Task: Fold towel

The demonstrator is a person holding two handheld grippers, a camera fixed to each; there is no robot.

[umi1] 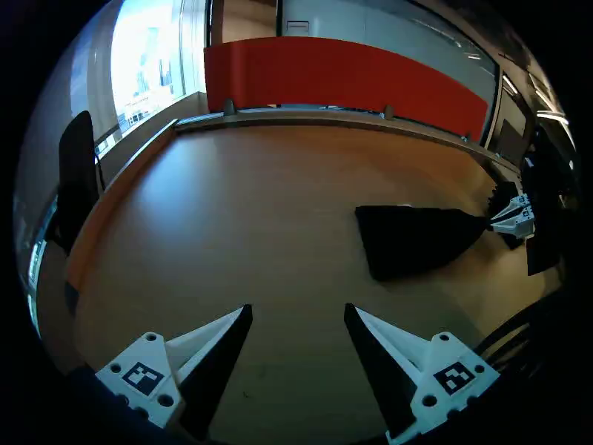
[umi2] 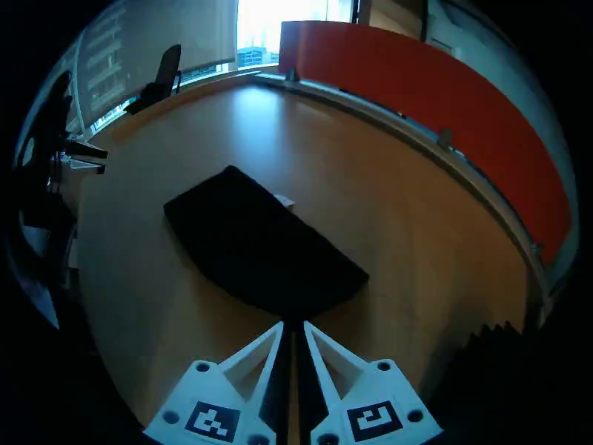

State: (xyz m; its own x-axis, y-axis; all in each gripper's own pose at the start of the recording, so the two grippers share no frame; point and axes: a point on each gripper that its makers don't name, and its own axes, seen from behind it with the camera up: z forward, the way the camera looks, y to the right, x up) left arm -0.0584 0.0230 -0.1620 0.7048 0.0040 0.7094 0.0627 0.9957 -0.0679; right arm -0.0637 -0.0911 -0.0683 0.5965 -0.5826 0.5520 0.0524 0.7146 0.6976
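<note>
Your right claw (umi2: 293,324) pinches the towel (umi2: 259,245); your left claw (umi1: 297,306) is apart. It looks soft and floppy, so grab a corner.

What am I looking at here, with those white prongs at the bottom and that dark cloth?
No robot: a person holds a two-fingered tool in each hand, each carrying a wide-angle camera looking along its fingers. One picture comes from the left tool, whose fingers stand open over the wooden table. The other comes from the right tool, pinched on a corner of the dark towel lying on that table. An orange screen stands behind.
</note>
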